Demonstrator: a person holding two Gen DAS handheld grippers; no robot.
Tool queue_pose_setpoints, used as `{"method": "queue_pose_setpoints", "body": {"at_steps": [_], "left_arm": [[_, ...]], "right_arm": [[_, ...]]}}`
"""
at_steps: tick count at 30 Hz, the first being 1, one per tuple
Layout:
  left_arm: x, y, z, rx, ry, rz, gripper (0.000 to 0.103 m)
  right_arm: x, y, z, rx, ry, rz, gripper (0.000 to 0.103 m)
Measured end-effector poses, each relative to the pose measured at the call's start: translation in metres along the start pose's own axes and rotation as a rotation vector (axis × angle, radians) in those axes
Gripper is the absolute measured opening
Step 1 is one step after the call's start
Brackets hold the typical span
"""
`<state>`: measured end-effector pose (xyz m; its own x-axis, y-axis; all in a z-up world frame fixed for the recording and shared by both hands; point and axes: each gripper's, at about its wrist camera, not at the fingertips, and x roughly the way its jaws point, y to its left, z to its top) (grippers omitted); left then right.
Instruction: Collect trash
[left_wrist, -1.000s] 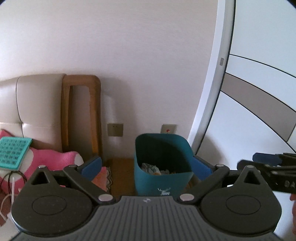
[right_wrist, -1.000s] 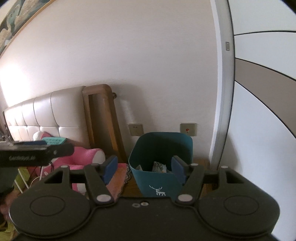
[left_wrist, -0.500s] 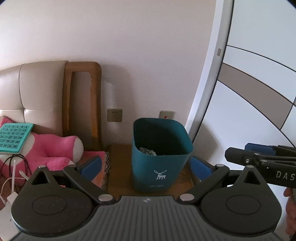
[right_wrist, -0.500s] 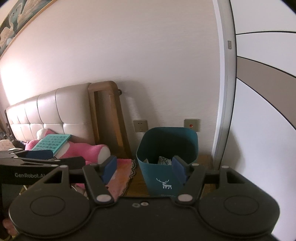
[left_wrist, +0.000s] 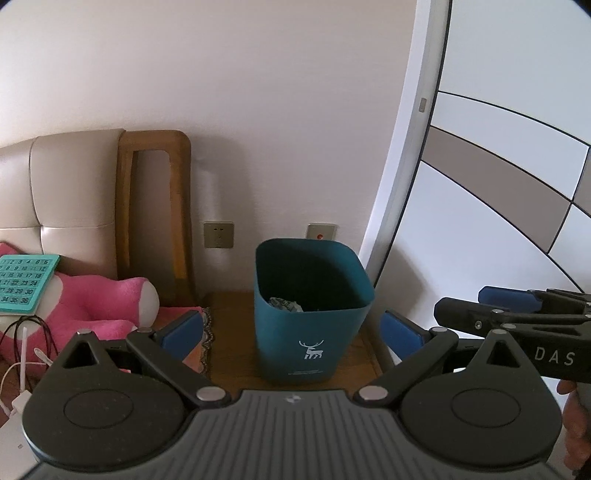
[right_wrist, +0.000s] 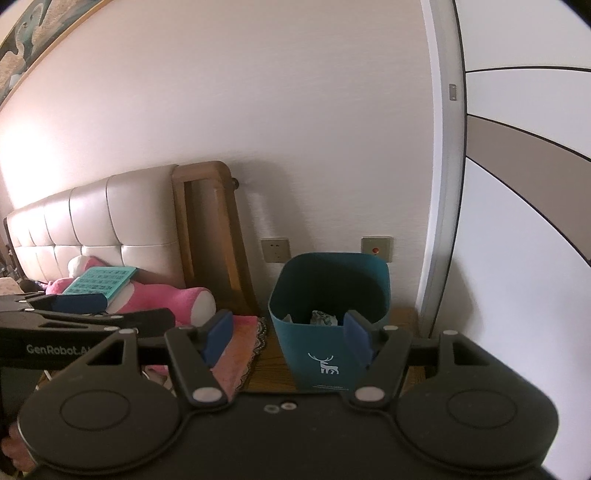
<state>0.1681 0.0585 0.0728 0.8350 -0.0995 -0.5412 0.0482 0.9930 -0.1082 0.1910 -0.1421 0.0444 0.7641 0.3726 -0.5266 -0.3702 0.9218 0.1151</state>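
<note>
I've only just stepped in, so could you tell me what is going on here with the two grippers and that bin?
A person holds a gripper in each hand, both aimed at the teal bin standing on a wooden surface beside the bed. The left gripper and right gripper are both open and empty, neither touching the bin. Crumpled trash already lies inside it. A pink plush toy rests on the bed to the left.

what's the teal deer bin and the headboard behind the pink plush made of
Teal square bin with a white deer print: likely matte plastic, with thin smooth walls and a dull sheen. Cream tufted headboard: apparently leather or faux leather, with glossy highlights on padded, stitched panels.
</note>
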Motion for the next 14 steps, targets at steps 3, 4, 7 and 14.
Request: {"method": "queue_pose_setpoints", "body": {"at_steps": [3, 4, 7, 14], "left_arm": [[0.0010, 0.0003, -0.0008, -0.006, 0.002, -0.008, 0.103], [0.0014, 0.0005, -0.0012, -0.006, 0.004, -0.011, 0.103], [0.0029, 0.0025, -0.0018, -0.014, 0.012, -0.024, 0.103], [0.0027, 0.0040, -0.0035, -0.020, 0.009, -0.035, 0.103]], "right_arm": [[-0.0007, 0.0025, -0.0003, 0.002, 0.001, -0.011, 0.066], [-0.0009, 0.0030, -0.0005, 0.004, 0.001, -0.013, 0.066], [-0.0017, 0.0043, -0.0011, 0.005, 0.001, -0.020, 0.066], [-0.0015, 0.0071, -0.0007, 0.007, 0.002, -0.024, 0.066]]}}
